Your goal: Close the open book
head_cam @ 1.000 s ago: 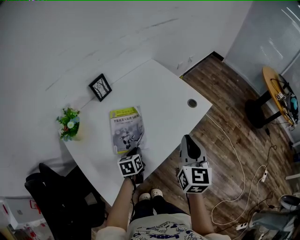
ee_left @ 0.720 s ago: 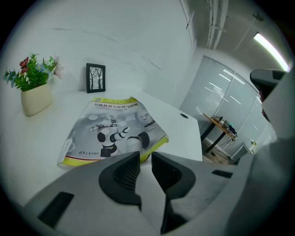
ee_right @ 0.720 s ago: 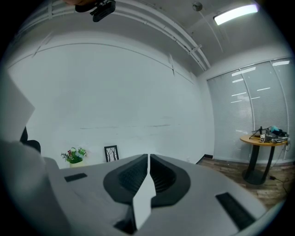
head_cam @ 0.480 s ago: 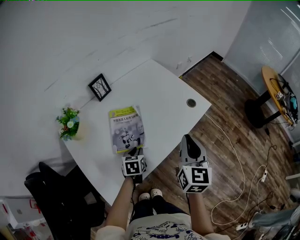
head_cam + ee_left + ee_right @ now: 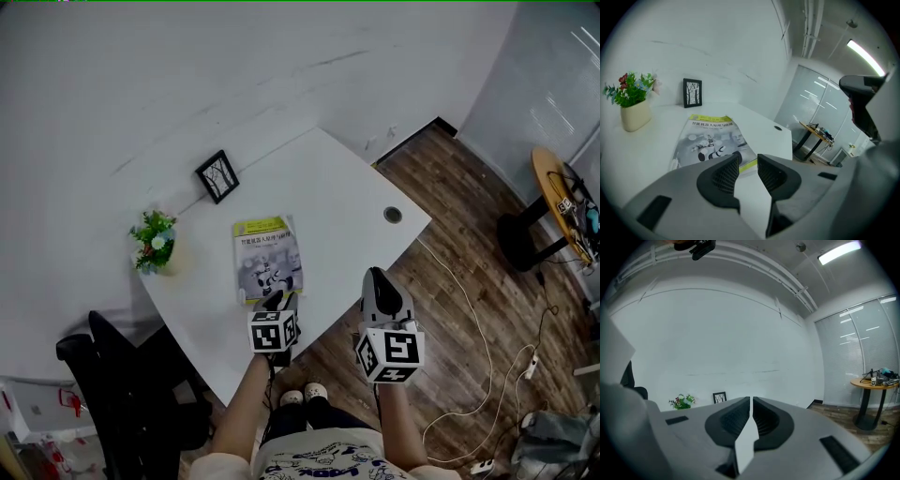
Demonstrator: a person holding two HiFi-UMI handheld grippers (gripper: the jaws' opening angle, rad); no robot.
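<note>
the book (image 5: 268,259) lies flat and closed on the table (image 5: 328,183), cover up, its yellow-banded top end toward the wall edge and its bottom end just short of the near edge where the person stands; with no page raised, the closing looks done. the left gripper (image 5: 278,302) hangs just above the book's bottom end, tilted down at it, and its jaws are opening, a moderate gap between the pads with nothing in it; the left gripper view shows the cover beyond the pads, not between them. that pose fits a release, with the cover left to rest under its own weight. the right gripper (image 5: 375,278) is off the table's near edge over the wood floor, near level, its jaws together and empty, likely parked so it stays clear of the book. a plant (image 5: 155,241) stands by the left corner, a small frame (image 5: 217,176) leans at the wall edge, and a cable hole (image 5: 393,215) sits near the right corner, all well apart from the book.
</note>
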